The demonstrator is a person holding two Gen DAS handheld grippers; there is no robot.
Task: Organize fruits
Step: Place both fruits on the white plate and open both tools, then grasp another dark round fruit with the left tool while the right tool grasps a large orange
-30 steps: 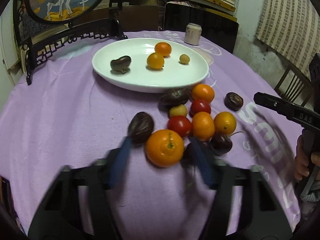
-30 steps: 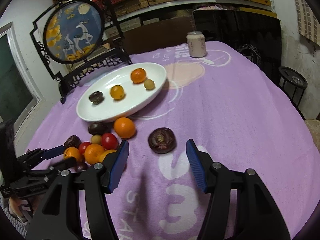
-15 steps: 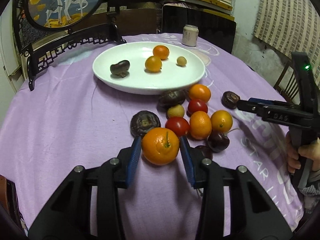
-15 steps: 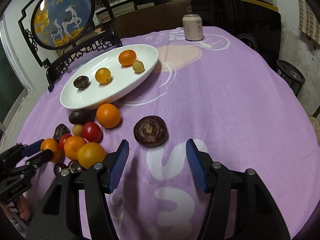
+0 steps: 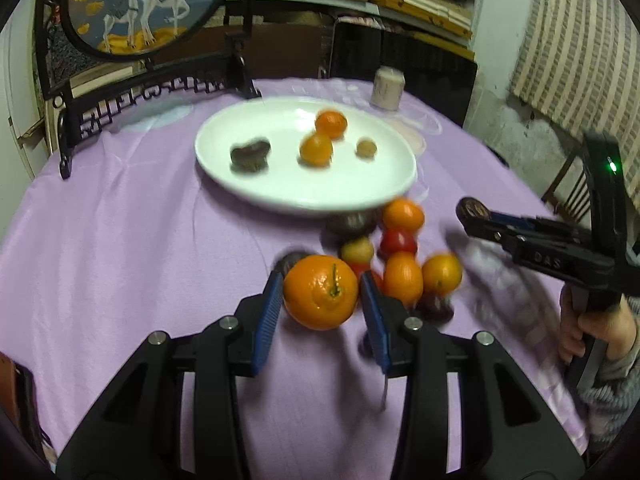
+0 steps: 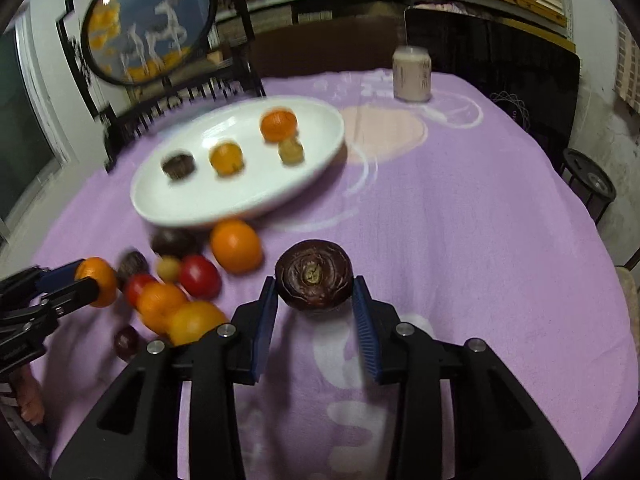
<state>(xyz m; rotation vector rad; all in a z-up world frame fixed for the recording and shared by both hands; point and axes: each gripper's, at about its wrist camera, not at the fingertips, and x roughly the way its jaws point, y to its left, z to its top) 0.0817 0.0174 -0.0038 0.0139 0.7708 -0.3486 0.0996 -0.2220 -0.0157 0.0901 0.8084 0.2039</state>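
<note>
Left fingers (image 5: 269,312) are clamping the orange (image 5: 321,297) | right fingers (image 6: 267,312) are closing on the dark fruit (image 6: 314,275) between them | I'm readying both for the plate (image 5: 240,184) ahead.

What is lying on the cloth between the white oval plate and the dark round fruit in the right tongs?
In the right wrist view, only bare purple tablecloth lies between the white oval plate and the dark round fruit; a loose orange sits just left of that stretch.
</note>
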